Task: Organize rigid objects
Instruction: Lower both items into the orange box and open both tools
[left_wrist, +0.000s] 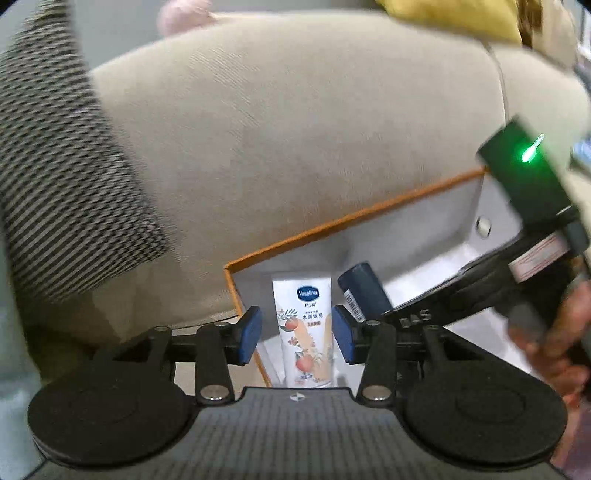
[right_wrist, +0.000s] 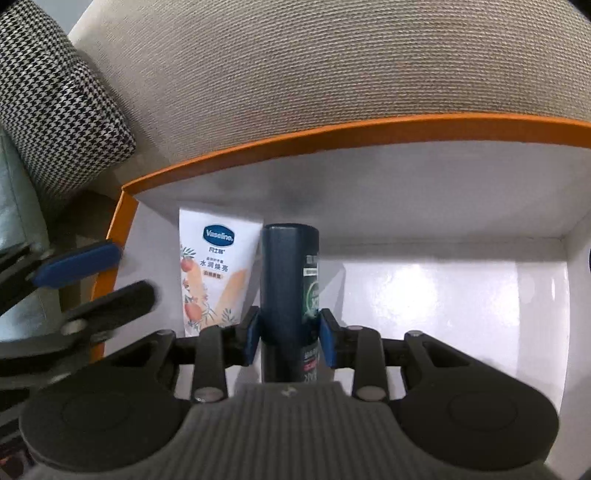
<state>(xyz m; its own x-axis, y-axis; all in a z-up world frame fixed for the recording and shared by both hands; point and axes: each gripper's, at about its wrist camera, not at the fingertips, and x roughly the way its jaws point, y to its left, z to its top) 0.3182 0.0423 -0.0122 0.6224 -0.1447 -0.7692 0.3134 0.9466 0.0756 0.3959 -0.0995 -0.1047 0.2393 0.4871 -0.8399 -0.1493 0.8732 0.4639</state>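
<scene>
A white Vaseline tube (left_wrist: 304, 328) lies in the near left corner of a white box with an orange rim (left_wrist: 332, 221). My left gripper (left_wrist: 297, 334) is open, its blue pads (left_wrist: 248, 332) apart on either side of the tube without touching it. My right gripper (right_wrist: 290, 338) is shut on a dark blue bottle (right_wrist: 290, 291) and holds it inside the box (right_wrist: 332, 133), right beside the tube (right_wrist: 212, 266). The bottle also shows in the left wrist view (left_wrist: 364, 290), with the right gripper's body behind it.
The box sits on a beige sofa seat (left_wrist: 295, 129). A houndstooth cushion (right_wrist: 48, 96) lies to the left. The left gripper's fingers (right_wrist: 81, 264) reach over the box's left wall. The box floor to the right (right_wrist: 443, 295) is bare white.
</scene>
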